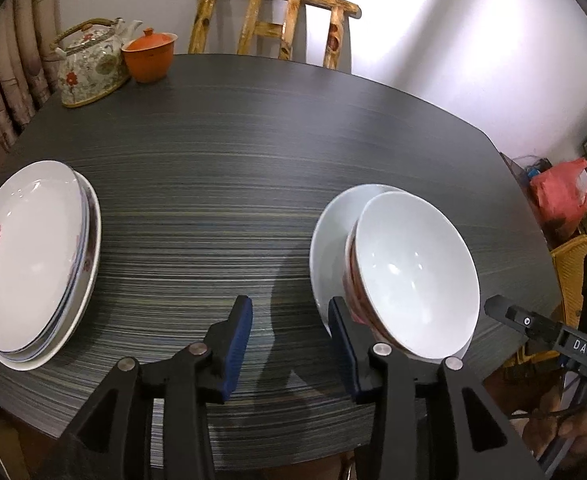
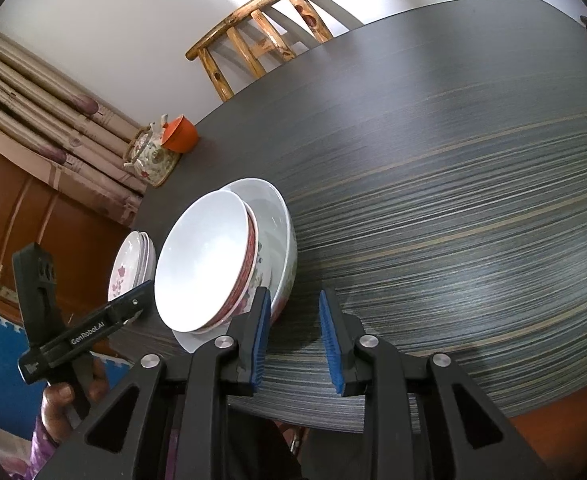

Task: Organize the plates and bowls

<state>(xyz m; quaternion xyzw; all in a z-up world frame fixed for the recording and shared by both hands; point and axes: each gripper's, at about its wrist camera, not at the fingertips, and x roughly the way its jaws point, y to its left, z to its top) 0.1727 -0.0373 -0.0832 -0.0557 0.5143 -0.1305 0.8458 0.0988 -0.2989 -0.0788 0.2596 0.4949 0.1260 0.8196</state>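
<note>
A stack of white plates (image 1: 29, 256), the top one with a pink flower print, sits at the table's left; it shows small in the right wrist view (image 2: 131, 264). A stack of bowls (image 1: 413, 272) with a plain white bowl on top stands at the front right; it also shows in the right wrist view (image 2: 209, 264). My left gripper (image 1: 291, 308) is open and empty, just left of the bowls above the table. My right gripper (image 2: 295, 300) is open and empty, just right of the bowl stack. Each gripper shows in the other's view: the right one (image 1: 497, 308) and the left one (image 2: 141, 292).
A dark striped table (image 1: 233, 168) holds a floral teapot (image 1: 89, 64) and an orange lidded cup (image 1: 149, 58) at the far left. A wooden chair (image 1: 273, 20) stands behind the table. A red bag (image 1: 561, 192) and a yellow basket (image 1: 573, 268) are off the table's right side.
</note>
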